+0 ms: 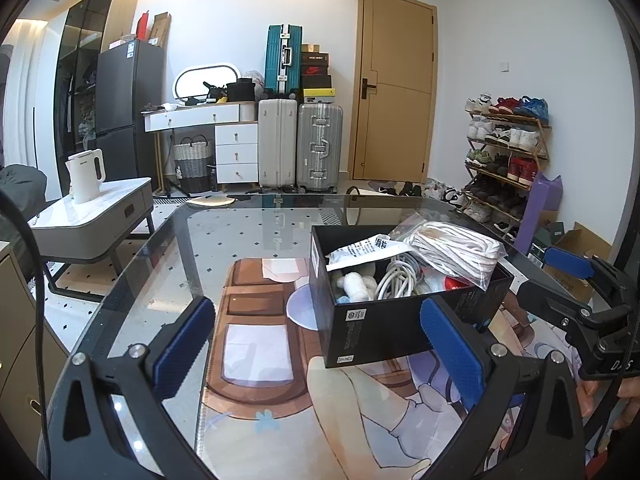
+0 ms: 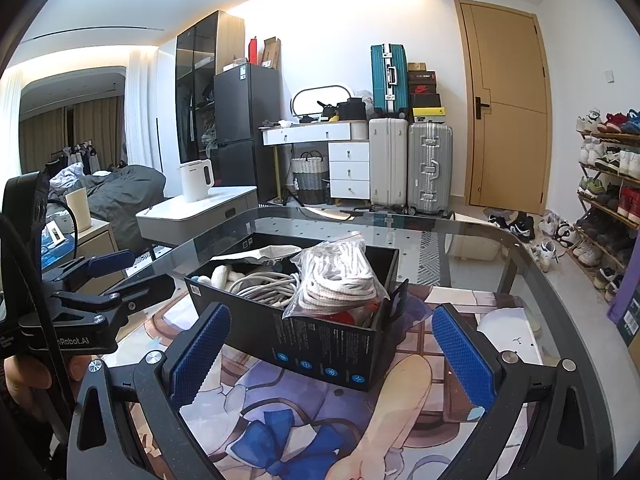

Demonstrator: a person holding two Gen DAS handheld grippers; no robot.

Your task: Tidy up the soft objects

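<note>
A black cardboard box (image 1: 376,332) (image 2: 320,344) stands on the glass table, on a printed mat. It holds a clear bag of white rope (image 1: 456,252) (image 2: 340,276), a coiled grey cable (image 1: 400,280) (image 2: 264,286), a white pouch (image 1: 360,250), a small white plush (image 1: 354,286) and something red (image 1: 456,283). My left gripper (image 1: 320,350) is open and empty, just in front of the box's left side. My right gripper (image 2: 330,354) is open and empty, in front of the box's near side. Each gripper shows in the other view, the right one (image 1: 576,280) and the left one (image 2: 120,272).
The printed mat (image 1: 260,344) covers the near part of the glass table (image 1: 224,224). Beyond the table stand a low side table with a white kettle (image 1: 86,176), suitcases (image 1: 300,144), a wooden door and a shoe rack (image 1: 508,156) at the right.
</note>
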